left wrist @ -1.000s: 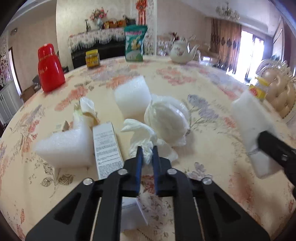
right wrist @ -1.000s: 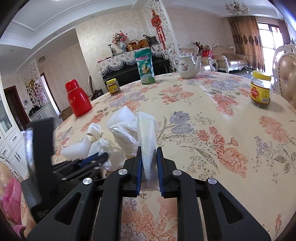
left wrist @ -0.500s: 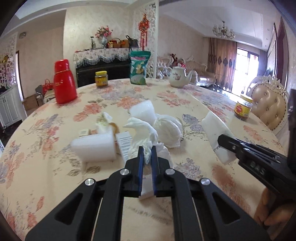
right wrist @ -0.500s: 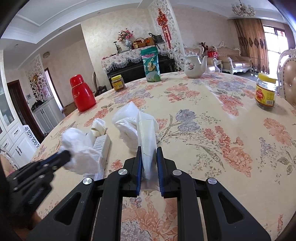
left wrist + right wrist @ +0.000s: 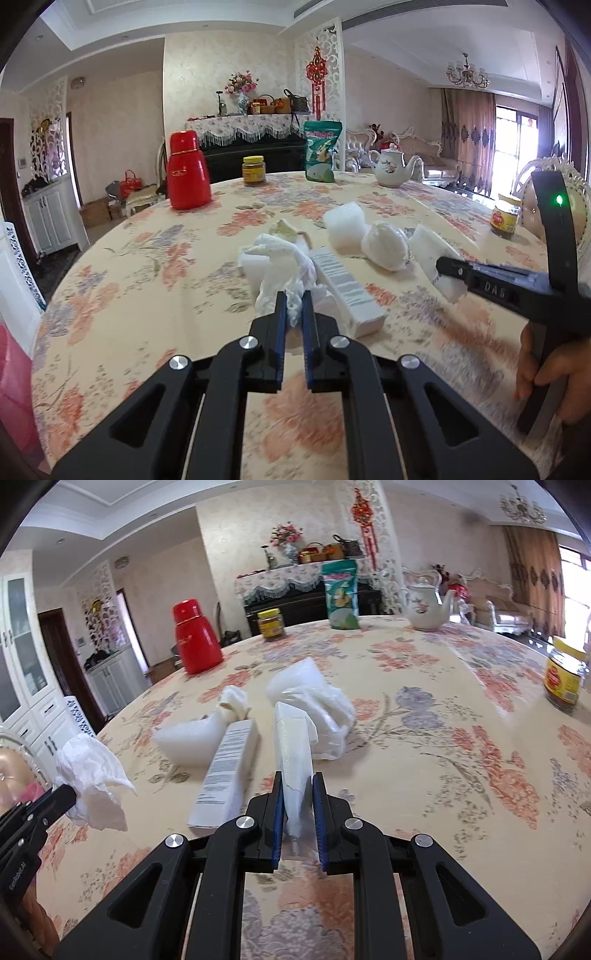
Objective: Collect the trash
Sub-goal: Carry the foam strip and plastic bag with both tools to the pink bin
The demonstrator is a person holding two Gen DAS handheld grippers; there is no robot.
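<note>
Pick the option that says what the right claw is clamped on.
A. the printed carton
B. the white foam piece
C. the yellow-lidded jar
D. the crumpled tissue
B: in the right wrist view the right claw is shut on the white foam piece, while the crumpled tissue sits in the left claw and the printed carton lies on the table.

Our left gripper (image 5: 293,310) has its jaws closed on a crumpled tissue (image 5: 284,266), which sticks out past the fingertips. Our right gripper (image 5: 297,794) is clamped on a flat foam piece (image 5: 293,753) standing upright between its fingers. Our right hand (image 5: 550,376) wraps that gripper's handle.
</note>
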